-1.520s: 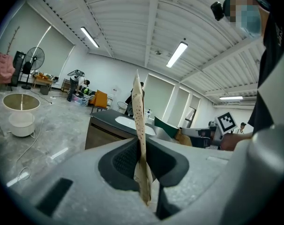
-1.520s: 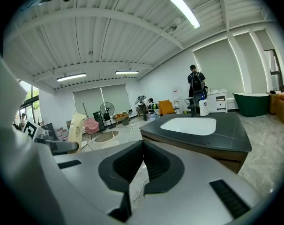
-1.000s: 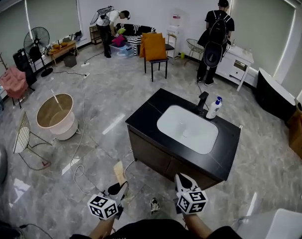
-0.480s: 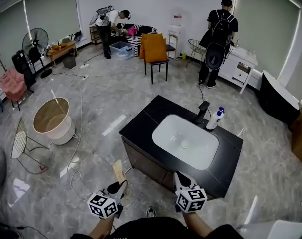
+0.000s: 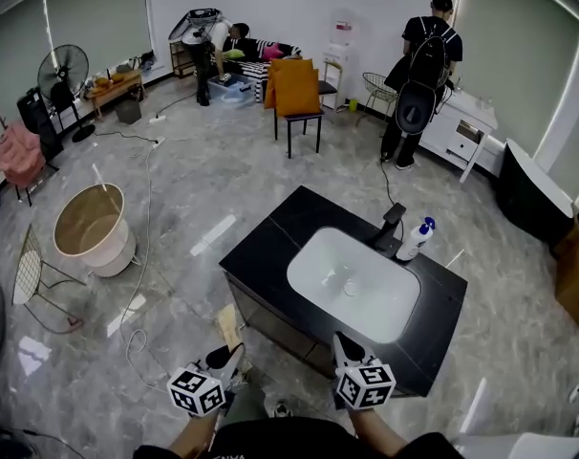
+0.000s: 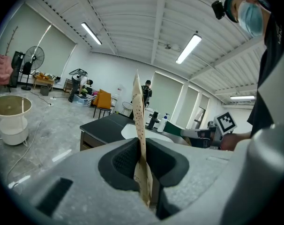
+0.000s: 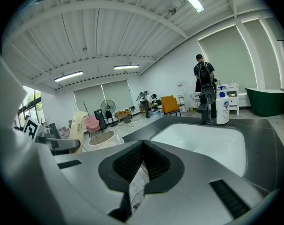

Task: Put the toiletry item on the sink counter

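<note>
A flat tan packet (image 5: 229,329) stands upright in my left gripper (image 5: 226,360), whose jaws are shut on its lower edge. In the left gripper view the speckled packet (image 6: 138,121) rises between the black pads (image 6: 118,159). My right gripper (image 5: 344,349) is beside it, shut with nothing held; its pads (image 7: 132,161) meet. Just ahead is the black sink counter (image 5: 268,252) with a white basin (image 5: 352,283), a black faucet (image 5: 392,221) and a white pump bottle (image 5: 417,238). Both grippers hang short of the counter's near edge.
A round tan tub (image 5: 89,226) and a wire chair (image 5: 30,273) stand on the floor to the left, with cables (image 5: 141,256) trailing between. Behind the counter are an orange chair (image 5: 296,94) and a person with a backpack (image 5: 423,70) at a white cabinet.
The counter has drawn nearer and lower in the head view as I stepped toward it. Both grippers keep their place and grip. The person at the back wall has bent down.
</note>
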`<state>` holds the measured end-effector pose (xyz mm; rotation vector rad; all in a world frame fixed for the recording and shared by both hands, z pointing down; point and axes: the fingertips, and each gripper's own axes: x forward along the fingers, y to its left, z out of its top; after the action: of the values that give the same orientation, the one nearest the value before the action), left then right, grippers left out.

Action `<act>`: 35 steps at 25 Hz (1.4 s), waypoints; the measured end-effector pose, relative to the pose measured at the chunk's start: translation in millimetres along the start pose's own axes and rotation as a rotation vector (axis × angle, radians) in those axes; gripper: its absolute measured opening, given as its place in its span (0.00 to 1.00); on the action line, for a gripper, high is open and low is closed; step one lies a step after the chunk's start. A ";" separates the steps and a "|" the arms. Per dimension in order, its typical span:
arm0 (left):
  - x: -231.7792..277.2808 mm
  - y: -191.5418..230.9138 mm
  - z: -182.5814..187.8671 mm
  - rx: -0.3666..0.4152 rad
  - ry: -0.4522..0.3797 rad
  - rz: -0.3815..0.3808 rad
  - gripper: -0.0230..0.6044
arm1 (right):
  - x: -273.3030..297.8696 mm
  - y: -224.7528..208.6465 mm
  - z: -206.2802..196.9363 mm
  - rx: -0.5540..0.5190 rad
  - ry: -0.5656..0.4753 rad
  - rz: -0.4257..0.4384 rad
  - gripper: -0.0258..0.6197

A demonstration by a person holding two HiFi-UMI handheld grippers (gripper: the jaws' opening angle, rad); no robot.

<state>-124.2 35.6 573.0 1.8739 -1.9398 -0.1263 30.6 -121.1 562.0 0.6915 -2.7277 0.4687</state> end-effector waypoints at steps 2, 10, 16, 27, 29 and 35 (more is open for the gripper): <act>8.3 13.0 4.7 -0.001 0.010 -0.007 0.10 | 9.7 -1.0 5.3 0.004 -0.006 -0.016 0.04; 66.7 57.7 44.7 0.034 0.066 -0.127 0.10 | 58.3 -9.2 26.0 0.039 -0.012 -0.120 0.04; 108.4 91.1 72.8 0.066 0.109 -0.229 0.10 | 98.5 -10.0 42.2 0.074 -0.033 -0.200 0.04; 163.2 146.4 103.5 0.125 0.202 -0.390 0.10 | 139.8 -4.0 60.3 0.138 -0.083 -0.372 0.04; 171.9 153.9 106.5 0.138 0.217 -0.416 0.10 | 140.6 -4.9 60.6 0.160 -0.103 -0.410 0.04; 204.4 171.5 106.0 0.188 0.235 -0.446 0.10 | 138.8 -6.4 47.8 0.198 -0.093 -0.488 0.04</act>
<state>-320.0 -173.8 589.6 2.3040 -1.3982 0.1430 -92.5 -201.0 568.8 1.4138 -2.4832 0.5984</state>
